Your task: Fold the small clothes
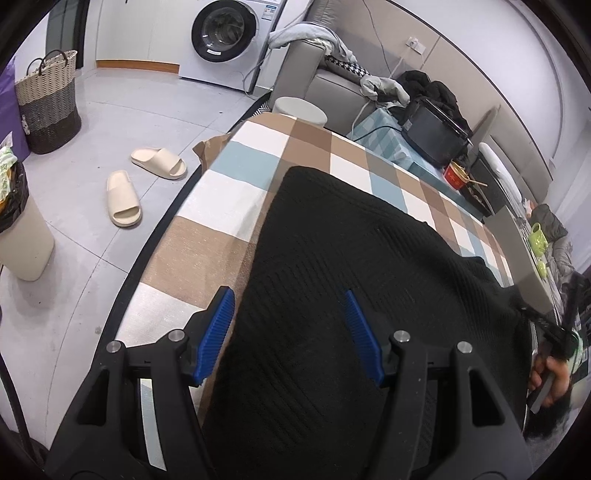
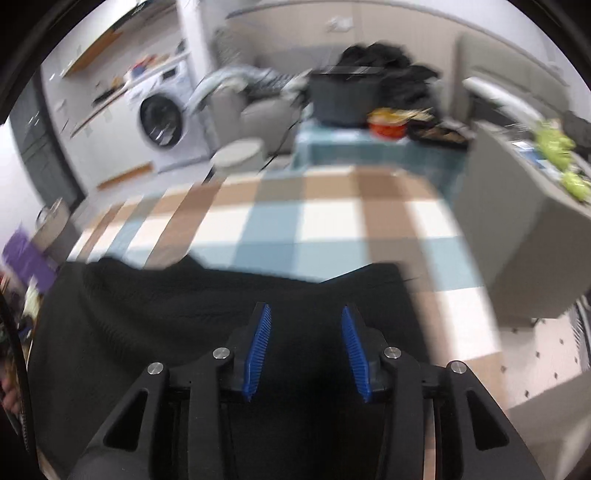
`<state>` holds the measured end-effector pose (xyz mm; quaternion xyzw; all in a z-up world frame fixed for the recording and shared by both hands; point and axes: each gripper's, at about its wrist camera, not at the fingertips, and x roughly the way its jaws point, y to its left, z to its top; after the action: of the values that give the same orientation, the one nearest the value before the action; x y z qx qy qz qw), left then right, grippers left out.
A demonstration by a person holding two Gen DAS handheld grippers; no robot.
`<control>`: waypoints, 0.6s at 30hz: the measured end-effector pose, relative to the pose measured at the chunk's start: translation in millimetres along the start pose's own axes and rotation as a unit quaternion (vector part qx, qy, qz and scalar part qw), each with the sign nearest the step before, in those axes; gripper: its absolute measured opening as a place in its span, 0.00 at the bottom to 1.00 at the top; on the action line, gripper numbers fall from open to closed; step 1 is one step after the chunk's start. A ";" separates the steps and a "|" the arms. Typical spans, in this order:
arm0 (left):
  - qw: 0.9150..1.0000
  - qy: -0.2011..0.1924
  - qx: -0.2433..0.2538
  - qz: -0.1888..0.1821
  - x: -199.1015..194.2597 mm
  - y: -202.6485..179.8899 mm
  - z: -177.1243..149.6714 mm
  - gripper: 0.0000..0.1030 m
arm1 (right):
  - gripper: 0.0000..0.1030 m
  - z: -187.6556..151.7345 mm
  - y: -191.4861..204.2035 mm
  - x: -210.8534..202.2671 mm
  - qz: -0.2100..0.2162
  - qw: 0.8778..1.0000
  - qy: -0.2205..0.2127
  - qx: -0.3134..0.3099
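Left wrist view: the left gripper (image 1: 290,306) hangs above a black ribbed knit garment (image 1: 332,277) with its blue-padded jaws spread apart; the left pad lies over the garment's left edge, the right pad over its middle, and neither visibly presses the cloth. The garment lies flat on a surface covered with a checked cloth (image 1: 236,192) of brown, white and pale blue squares, stretching from the near edge toward the far side. At the right border a hand (image 1: 550,380) grips a dark handle. On the floor to the left lie two cream slippers (image 1: 123,199), with a woven laundry basket (image 1: 48,103) and a front-loading washing machine (image 1: 225,33) farther off. A grey sofa (image 1: 332,81) strewn with clothing stands beyond the surface.

Right wrist view, blurred by motion: the right gripper (image 2: 306,317) is over the near part of the same garment (image 2: 147,302), its jaws parted with only the fabric below showing in the gap; nothing is clamped. The checked cloth (image 2: 332,221) extends beyond. A red bowl (image 2: 389,127) and a dark container (image 2: 343,99) sit on a far teal-covered table.
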<state>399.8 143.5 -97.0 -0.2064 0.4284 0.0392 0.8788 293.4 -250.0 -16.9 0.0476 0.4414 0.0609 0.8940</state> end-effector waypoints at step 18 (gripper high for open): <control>1.000 0.007 -0.002 0.001 9.7 2.0 0.7 0.57 | 0.02 8.5 13.3 -8.4 -0.038 0.996 -0.072 -0.029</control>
<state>405.9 144.5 -104.8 -0.2078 0.4346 0.0392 0.8754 294.3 -238.5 -3.3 0.0093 0.3758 0.0360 0.9259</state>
